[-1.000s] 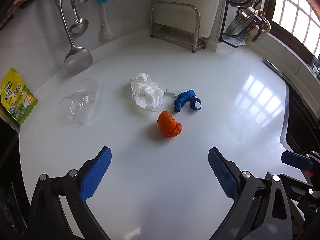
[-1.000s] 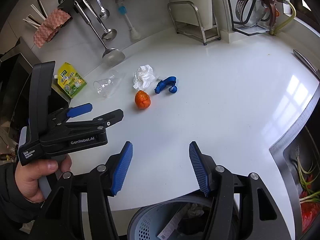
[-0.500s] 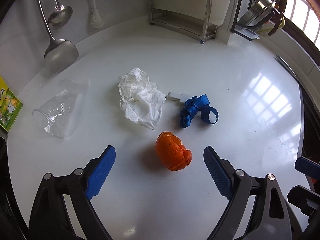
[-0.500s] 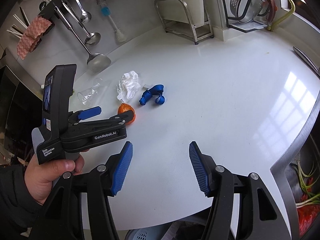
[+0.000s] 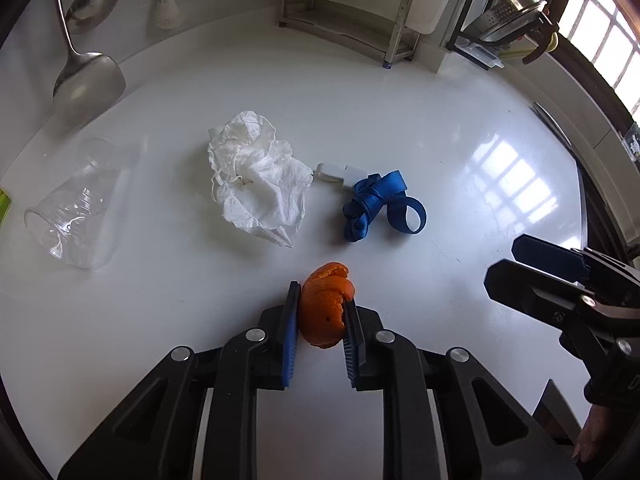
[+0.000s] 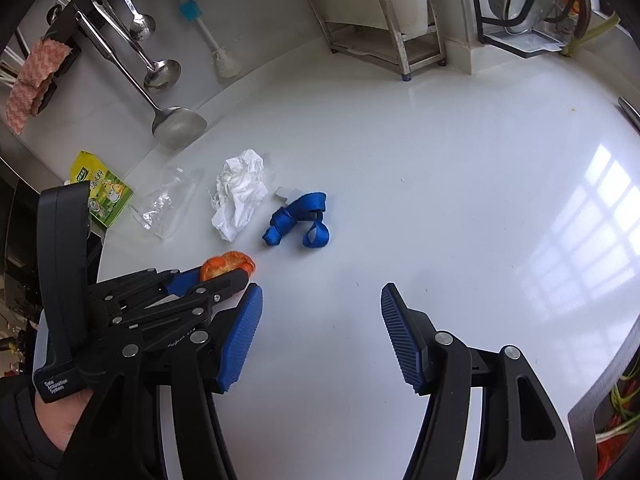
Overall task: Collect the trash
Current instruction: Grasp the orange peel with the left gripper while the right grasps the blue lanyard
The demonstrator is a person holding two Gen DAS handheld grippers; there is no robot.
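Note:
My left gripper (image 5: 320,304) is shut on an orange peel (image 5: 326,308) on the white counter (image 5: 460,128); it also shows in the right wrist view (image 6: 228,266). Beyond it lie a crumpled white tissue (image 5: 256,184), a blue strap with a white clip (image 5: 378,204) and a clear plastic cup (image 5: 74,216) on its side. My right gripper (image 6: 320,320) is open and empty, above the counter to the right of the left gripper. The tissue (image 6: 238,194), strap (image 6: 298,220) and cup (image 6: 168,204) lie ahead of it.
Ladles (image 6: 176,124) and a brush (image 6: 208,40) hang on the back wall. A steel rack (image 5: 348,12) stands at the back. A yellow-green packet (image 6: 104,192) sits at the counter's left edge. A sink with scraps (image 6: 616,420) is at right.
My left gripper moved forward over the orange peel and shut on it. The right gripper moved forward over the counter; the bin under it has left view.

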